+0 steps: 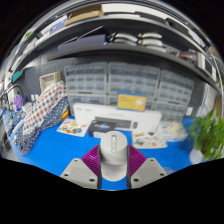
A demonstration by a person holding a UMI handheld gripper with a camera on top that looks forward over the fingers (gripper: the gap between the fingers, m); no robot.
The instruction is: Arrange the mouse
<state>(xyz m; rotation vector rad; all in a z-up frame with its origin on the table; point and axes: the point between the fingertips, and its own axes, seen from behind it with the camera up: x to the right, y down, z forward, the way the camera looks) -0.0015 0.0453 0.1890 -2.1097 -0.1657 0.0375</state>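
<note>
A white computer mouse [113, 154] stands lengthwise between my two fingers, its front end pointing away from me. Both purple pads [93, 158] press on its sides, so my gripper [113, 162] is shut on it. The mouse is over the blue mat [45, 155] that covers the table. Whether it rests on the mat or hangs just above it I cannot tell, since its underside is hidden.
Beyond the mouse lies a white keyboard-like box [122, 124]. A checked cloth [42, 108] is heaped to the left, a green plant [209, 134] stands to the right. Small items [72, 127] lie on the mat, and shelves with drawer units [120, 82] rise behind.
</note>
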